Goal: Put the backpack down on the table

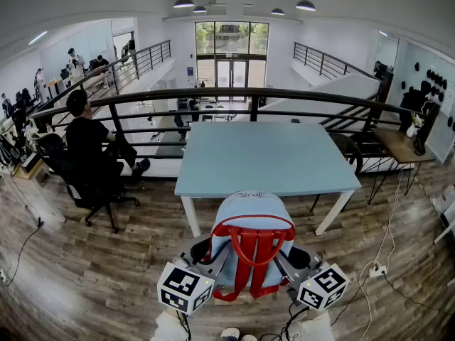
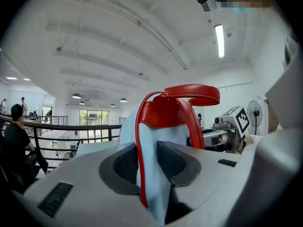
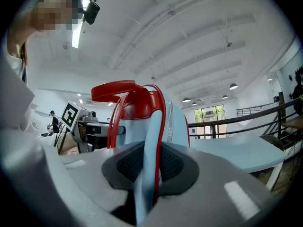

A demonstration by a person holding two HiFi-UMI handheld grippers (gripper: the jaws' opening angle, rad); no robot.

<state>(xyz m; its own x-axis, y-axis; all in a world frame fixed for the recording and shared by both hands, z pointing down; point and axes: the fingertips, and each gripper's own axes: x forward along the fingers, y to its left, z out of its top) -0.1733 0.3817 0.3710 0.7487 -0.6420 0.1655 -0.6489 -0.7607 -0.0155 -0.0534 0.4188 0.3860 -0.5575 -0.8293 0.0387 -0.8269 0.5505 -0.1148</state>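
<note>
Centrally, my left gripper [image 2: 147, 163] is closed on a fold of the backpack [image 2: 163, 126]: its two dark ribbed pads [image 2: 127, 164] press pale blue fabric edged with red piping from either side. My right gripper [image 3: 147, 164] pinches the opposite flank of the bag in the same manner, its pads [image 3: 174, 164] clamped on a blue fold with a red seam. In the head view, both grippers meet the backpack at its lower sides, with the left marker cube [image 1: 185, 288] at lower left and the right marker cube [image 1: 322, 287] at lower right. The backpack hangs upright between them, red shoulder straps [image 1: 250, 258] facing me and the red carry handle [image 2: 194, 93] arching over its top. It is held above the wooden floor [image 1: 106, 261], on my side of the pale blue desk [image 1: 263, 155]. Its top overlaps the desk's near edge in the head view, but it is not yet set on the desk surface. Beyond the desk runs a dark railing [image 1: 213, 93]; a seated person [image 1: 89, 144] is at the left, beside that railing.
</note>
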